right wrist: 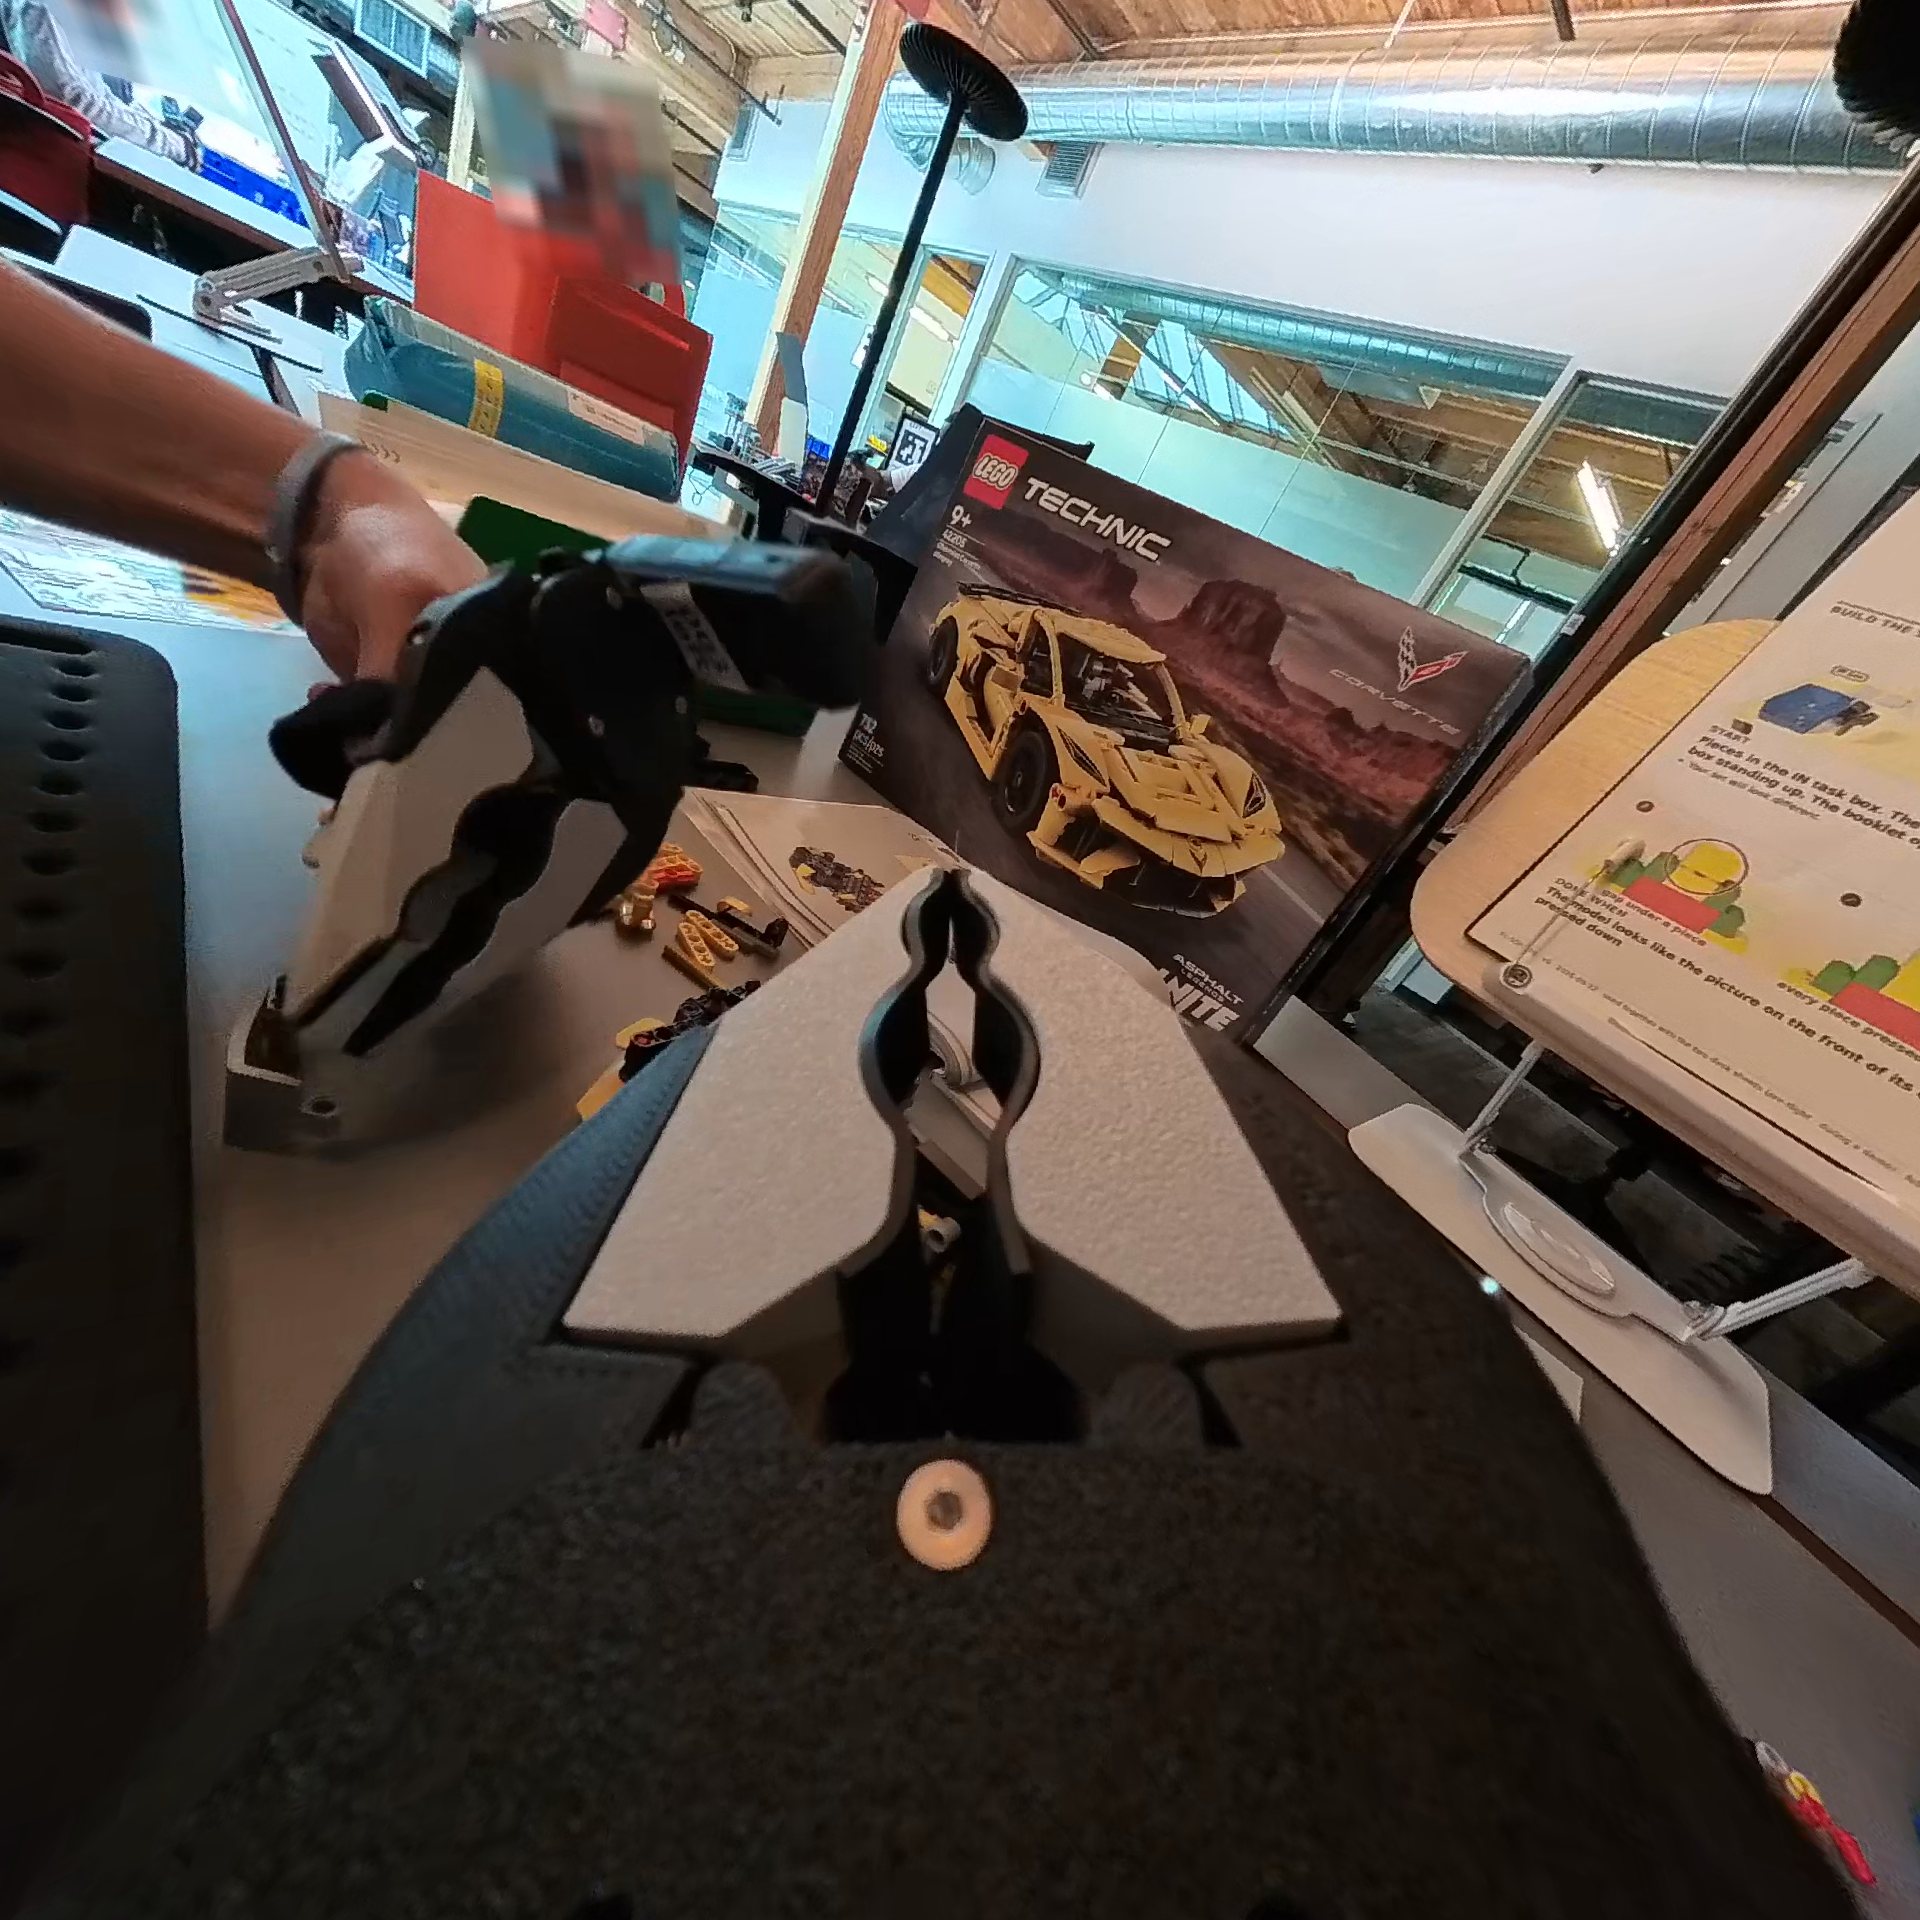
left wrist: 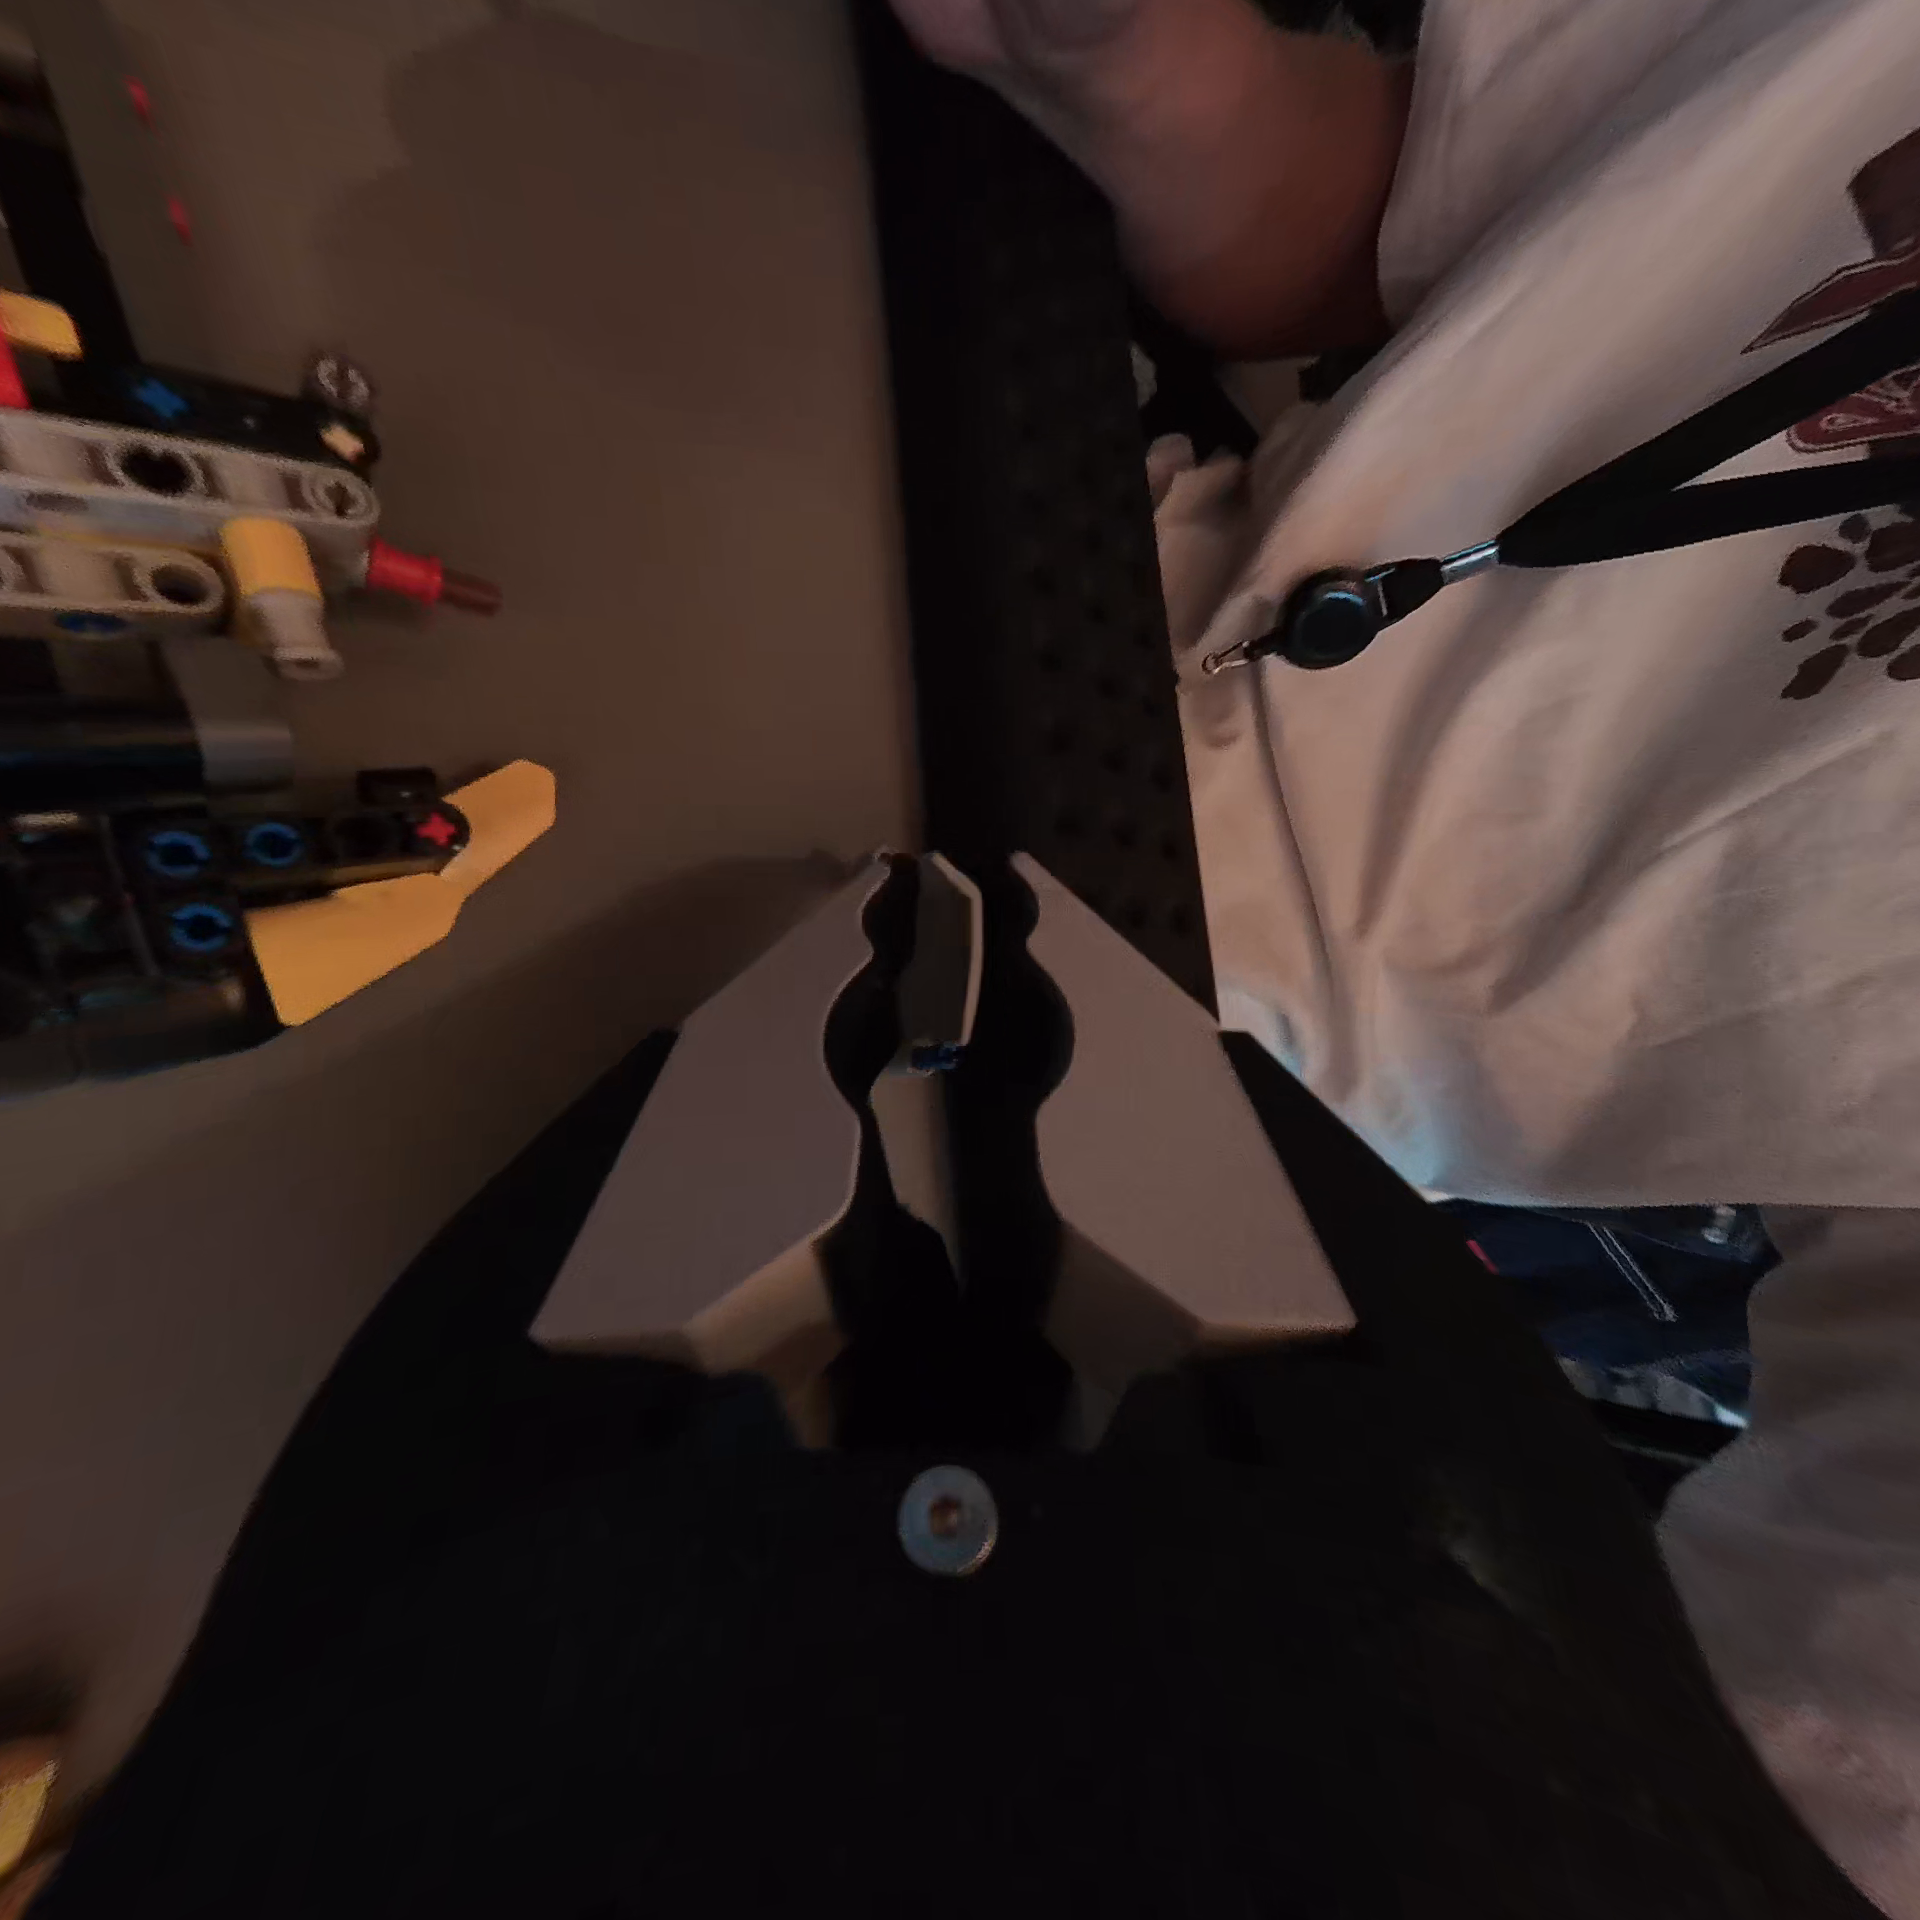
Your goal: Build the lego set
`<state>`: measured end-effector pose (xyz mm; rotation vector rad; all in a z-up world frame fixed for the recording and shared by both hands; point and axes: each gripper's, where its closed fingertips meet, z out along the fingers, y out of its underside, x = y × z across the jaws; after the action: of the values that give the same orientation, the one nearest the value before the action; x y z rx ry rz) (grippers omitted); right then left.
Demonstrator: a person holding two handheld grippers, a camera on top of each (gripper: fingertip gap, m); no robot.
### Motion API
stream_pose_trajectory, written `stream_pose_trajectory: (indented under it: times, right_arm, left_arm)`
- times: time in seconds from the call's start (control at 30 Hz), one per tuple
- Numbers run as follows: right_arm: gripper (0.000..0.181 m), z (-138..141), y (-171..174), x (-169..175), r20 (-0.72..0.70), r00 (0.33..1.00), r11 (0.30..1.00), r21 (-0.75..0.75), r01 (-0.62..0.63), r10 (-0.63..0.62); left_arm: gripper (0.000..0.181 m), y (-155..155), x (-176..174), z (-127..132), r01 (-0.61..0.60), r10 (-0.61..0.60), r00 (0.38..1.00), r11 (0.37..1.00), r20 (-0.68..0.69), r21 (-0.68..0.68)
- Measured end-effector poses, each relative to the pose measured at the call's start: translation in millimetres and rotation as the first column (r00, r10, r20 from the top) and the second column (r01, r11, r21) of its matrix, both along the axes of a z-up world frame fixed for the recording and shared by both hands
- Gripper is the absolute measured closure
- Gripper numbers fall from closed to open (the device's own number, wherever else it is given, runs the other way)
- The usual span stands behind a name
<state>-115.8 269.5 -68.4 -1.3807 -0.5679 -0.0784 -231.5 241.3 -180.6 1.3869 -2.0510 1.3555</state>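
While the build stands unfinished: the partly assembled lego model, grey and black beams with blue and red pins and a yellow panel, lies on the table at the left edge of the left wrist view.
Left hand-held gripper: jaws drawn nearly together on a small light-grey piece carrying a blue pin; it is near the table's front edge, well apart from the model.
Same gripper from the right wrist view: tilted steeply down, tip at the table surface, a person's hand on its handle.
Right hand-held gripper: fingertips meeting, nothing clearly clamped between them; it points toward the set's box.
Box: upright at the back of the table, a yellow sports car pictured on its front.
Loose pieces: yellow, orange and black parts scattered between the two grippers, just beside an open booklet.
Instruction sheet: propped on a stand at the right.
Person: light printed shirt with a black lanyard reel, close behind the table edge.
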Motion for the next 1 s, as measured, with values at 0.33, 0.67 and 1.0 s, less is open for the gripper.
stream_pose_trajectory:
  times: [0.33, 0.67, 1.0]
  right_arm:
    - [0.181, -1, 1, 0, -0.006, 1.000, 1.000, -0.009, -0.004, 0.004]
    - [0.181, -1, 1, 0, -0.009, 1.000, 1.000, -0.008, -0.004, 0.004]
    - [0.181, -1, 1, 0, -0.009, 1.000, 1.000, -0.007, -0.005, 0.005]
  left_arm:
    - [0.174, 5, -20, -18, 0.057, -0.165, 0.972, 0.856, 0.167, 0.514]
    - [0.181, 9, -2, 7, -0.193, 0.187, 0.979, 0.978, -0.077, -0.075]
    - [0.177, 37, -8, -21, -0.326, 0.269, 0.895, 0.939, -0.356, -0.111]
